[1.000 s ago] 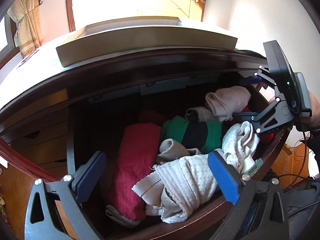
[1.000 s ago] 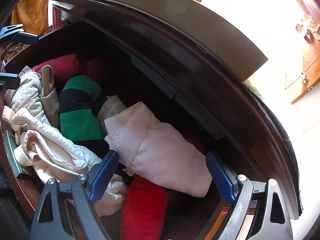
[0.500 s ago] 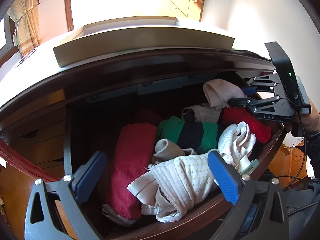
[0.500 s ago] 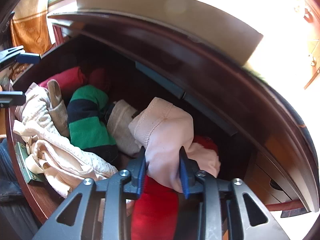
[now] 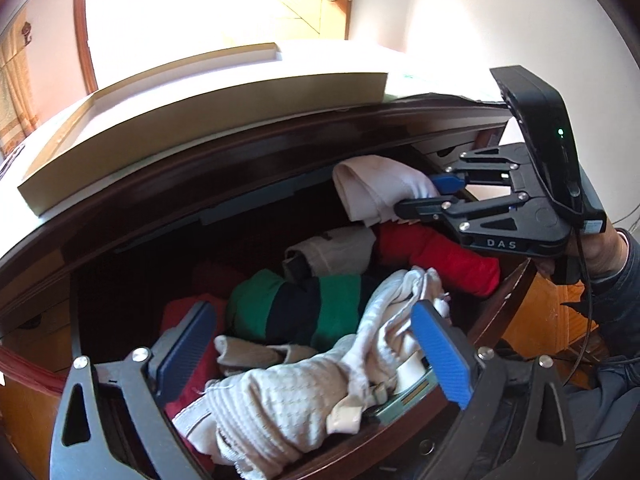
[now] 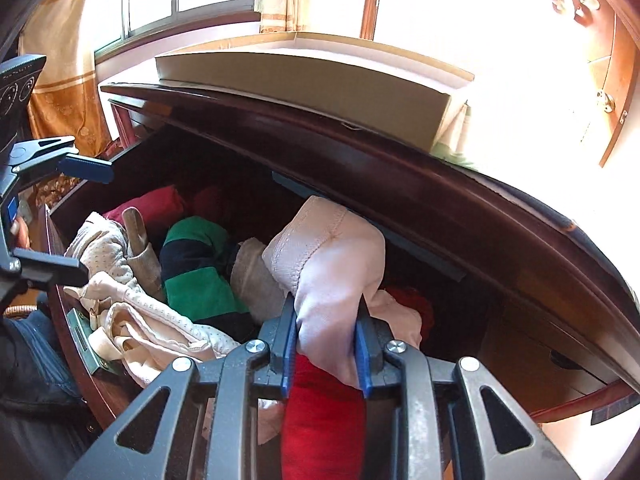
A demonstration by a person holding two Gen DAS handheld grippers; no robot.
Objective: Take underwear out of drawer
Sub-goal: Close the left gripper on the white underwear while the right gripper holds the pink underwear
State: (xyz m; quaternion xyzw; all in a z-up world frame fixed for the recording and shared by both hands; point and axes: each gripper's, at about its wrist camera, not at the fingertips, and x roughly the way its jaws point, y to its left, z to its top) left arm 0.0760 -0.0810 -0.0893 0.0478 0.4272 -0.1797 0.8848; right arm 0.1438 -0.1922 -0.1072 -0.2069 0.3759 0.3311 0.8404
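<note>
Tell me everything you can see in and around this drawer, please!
drawer: one, dark wood, open
pale pink underwear: one, lifted above the drawer's right end, pinched in the right gripper
red roll: one, right end, under the pink piece
green and navy striped roll: one, middle
grey-beige roll: one, behind the striped one
dark red roll: one, left end
cream dotted garments: a tangled heap, front edge
flat beige box: one, on the dresser top
right gripper: black with blue pads, closing on the pink underwear
left gripper: open, over the cream heap
</note>
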